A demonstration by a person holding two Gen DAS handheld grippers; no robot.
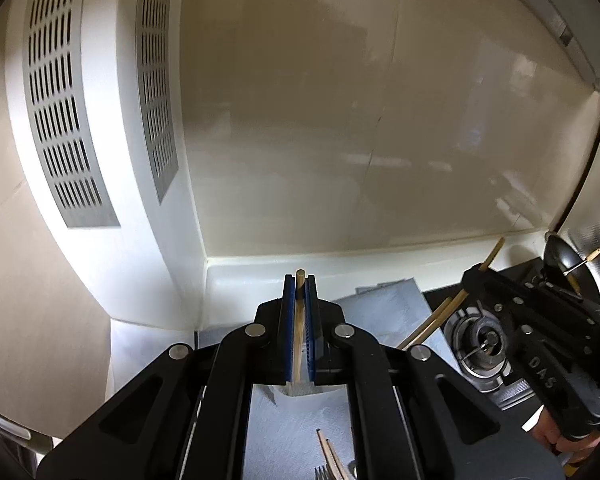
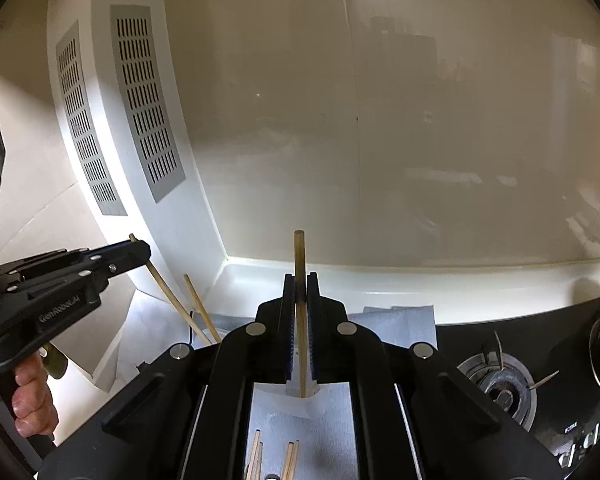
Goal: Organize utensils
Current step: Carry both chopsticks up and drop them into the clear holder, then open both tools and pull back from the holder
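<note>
Looks like we're mid-carry here: each hand has picked up one chopstick and nothing has been put down yet.

The left gripper [image 1: 299,286] sits dead centre at the bottom of the left wrist view, jaws nearly closed, blue pads pinching a chopstick [image 1: 299,320] that runs up between them, with its tip poking out just above. Same story on the other side: the right gripper [image 2: 300,284] is clamped tight on a second chopstick [image 2: 299,252], which sticks up a good bit further past the pads, with a dark patch where the pads meet it.

Both are held up above a grey cloth [image 1: 384,308] spread on the counter, centre-bottom of frame. More utensils are lying on it: a couple of chopstick ends [image 2: 290,460] at the bottom edge of the right view, and fork tines [image 1: 322,472] at the bottom edge of the left view. The stove burner [image 2: 500,384] is off to the lower right, and a dark ladle [image 1: 560,264] leans at the far right edge.

My guess for the next move: bring the two sticks together as a pair and lay them side by side with the others. No container or holder shows up in either view, so I can't say where they're meant to end up. Thin round sticks can swivel in a pinch, so lower them gently before letting go.
</note>
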